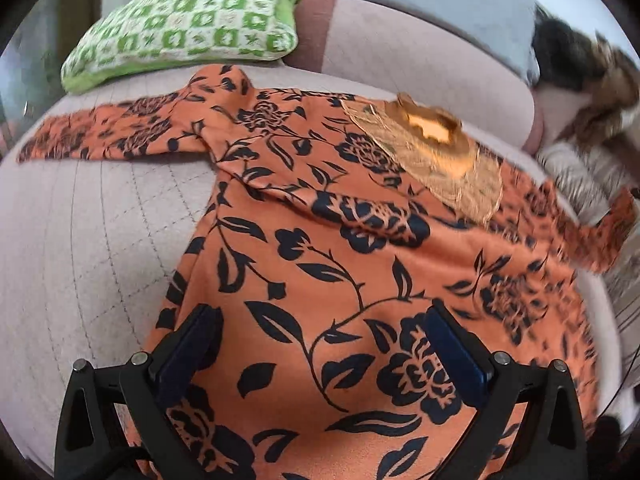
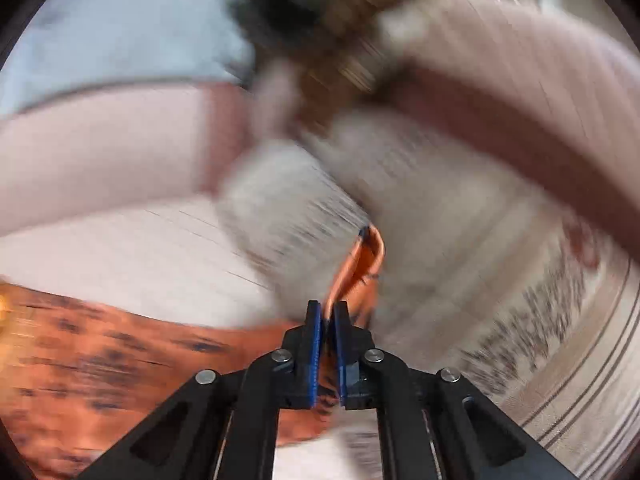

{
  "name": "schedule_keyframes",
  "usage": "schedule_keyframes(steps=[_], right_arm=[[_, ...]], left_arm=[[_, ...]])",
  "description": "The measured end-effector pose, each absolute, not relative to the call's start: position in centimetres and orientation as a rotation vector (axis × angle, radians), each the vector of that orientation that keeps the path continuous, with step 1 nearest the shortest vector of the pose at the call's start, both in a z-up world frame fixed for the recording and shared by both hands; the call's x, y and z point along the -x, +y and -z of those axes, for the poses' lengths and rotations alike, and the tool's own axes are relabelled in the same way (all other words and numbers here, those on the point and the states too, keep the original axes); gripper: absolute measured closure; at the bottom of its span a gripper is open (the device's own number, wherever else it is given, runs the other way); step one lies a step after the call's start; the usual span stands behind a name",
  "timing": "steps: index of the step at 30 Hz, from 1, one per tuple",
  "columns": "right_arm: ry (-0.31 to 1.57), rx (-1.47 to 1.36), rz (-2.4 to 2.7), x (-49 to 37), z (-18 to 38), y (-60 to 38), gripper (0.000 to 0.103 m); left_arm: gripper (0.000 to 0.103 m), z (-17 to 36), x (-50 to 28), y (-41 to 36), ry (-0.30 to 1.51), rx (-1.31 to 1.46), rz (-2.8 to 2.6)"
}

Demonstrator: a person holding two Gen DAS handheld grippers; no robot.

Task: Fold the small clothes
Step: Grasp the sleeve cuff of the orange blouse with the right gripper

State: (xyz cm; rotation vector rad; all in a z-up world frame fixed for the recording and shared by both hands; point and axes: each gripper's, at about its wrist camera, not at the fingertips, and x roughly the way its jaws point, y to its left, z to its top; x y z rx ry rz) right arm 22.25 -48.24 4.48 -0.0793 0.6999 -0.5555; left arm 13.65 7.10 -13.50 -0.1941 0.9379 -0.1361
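Two grippers in frame, one per wrist view. Left gripper (image 1: 320,320): jaws spread wide, nothing between the pads, poised over the lower skirt of an orange floral dress (image 1: 320,240). Dress lies flat on a quilted beige sofa seat (image 1: 88,240); long axis runs away from the left gripper, hem nearest, gold embroidered neckline (image 1: 432,148) farthest and slightly right. One sleeve (image 1: 108,132) extends out to the left, across the axis. Beyond it, a green-and-white checked cushion (image 1: 180,28) against the backrest. Right gripper (image 2: 327,312): jaws pinched on the dress's right sleeve cuff (image 2: 360,264), orange fabric looping up just ahead of the fingertips. Right view heavily motion-blurred; background detail unreadable.
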Motion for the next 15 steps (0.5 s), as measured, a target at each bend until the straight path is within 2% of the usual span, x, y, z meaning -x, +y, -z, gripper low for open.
schedule_keyframes(steps=[4,6,10,11,12,13,14,15], right_arm=[[0.592,0.04,0.248,-23.9,-9.3,-34.4,0.098],[0.567,-0.017,0.115,-24.8,-9.7,-28.1,0.098],[0.605,-0.15,-0.075,-26.3,-6.0,-20.0,0.096],[0.65,-0.155,-0.079,-26.5,-4.0,-18.9,0.092],[0.679,-0.126,-0.058,-26.2,-2.4,-18.3,0.087],[0.706,-0.071,-0.03,-25.9,-0.7,-18.4,0.068],[0.73,-0.001,0.004,-25.2,1.0,-18.9,0.037],[0.738,0.046,0.034,-24.8,2.0,-20.0,0.029]], left_arm=[[0.0,13.0,-13.5,8.8,0.925,0.296,0.128],[0.0,12.5,-13.5,9.0,0.907,0.291,0.119],[0.0,11.5,-13.1,9.8,0.864,0.286,0.114],[0.0,11.4,-13.0,10.1,0.857,0.291,0.11],[0.0,11.3,-12.9,10.3,0.852,0.296,0.11],[0.0,11.2,-12.9,10.4,0.853,0.302,0.115],[0.0,11.3,-12.9,10.5,0.857,0.308,0.119],[0.0,11.2,-12.8,10.5,0.859,0.313,0.12]])
